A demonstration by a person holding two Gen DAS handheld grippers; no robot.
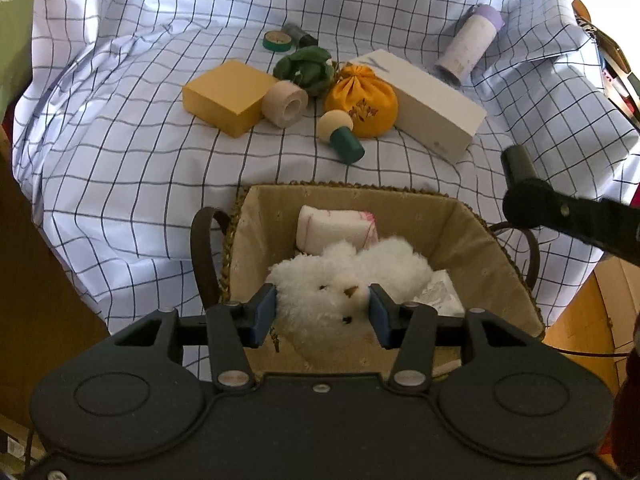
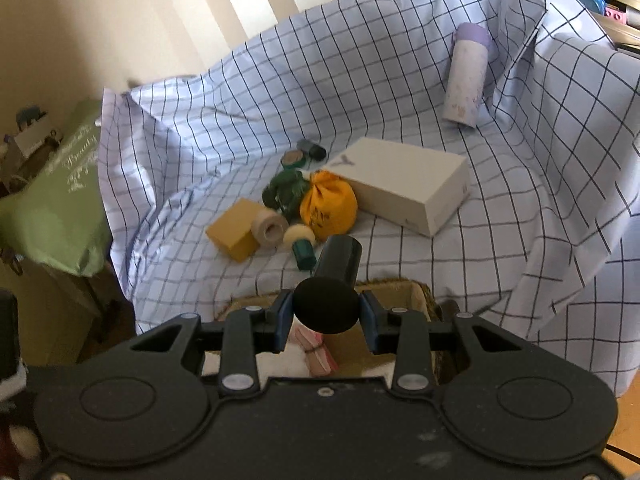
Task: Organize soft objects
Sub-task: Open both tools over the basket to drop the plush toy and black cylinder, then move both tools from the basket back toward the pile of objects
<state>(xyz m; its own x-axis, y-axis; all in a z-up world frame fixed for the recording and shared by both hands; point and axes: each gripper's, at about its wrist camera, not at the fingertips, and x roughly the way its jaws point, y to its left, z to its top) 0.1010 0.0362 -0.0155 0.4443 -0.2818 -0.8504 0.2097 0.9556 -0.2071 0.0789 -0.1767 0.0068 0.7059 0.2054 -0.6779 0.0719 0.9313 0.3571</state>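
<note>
One white plush toy (image 1: 340, 280): lying low in the lined basket (image 1: 492, 248), leaning against a folded white cloth (image 1: 332, 226) and touching a crinkled packet (image 1: 438, 296).
Left hand-held gripper (image 1: 322, 314): pinching the plush toy across its fluffy body, both blue pads sinking into the pile.
Handling: probably weighing next to nothing, squashing readily and springing back; fur offering fair friction; nothing breakable showing.
Hold: taking it across the mid-body, as now, looking surer than tugging at loose tufts.
Right hand-held gripper (image 2: 326, 320): clamping a dark capped cylinder (image 2: 338, 258), hanging over the basket's rim.
Waiting outside: orange drawstring pouch (image 1: 362, 100) and green fabric bundle (image 1: 306, 66), touching each other, lying among hard pieces such as a yellow block (image 1: 224, 96), a tape roll (image 1: 285, 103) and a white box (image 1: 432, 104).
Underneath: checked sheet (image 1: 120, 160), rumpled, carrying basket and clutter alike.
Pouch hold: gripping the gathered neck or belly, both likely yielding softly.
</note>
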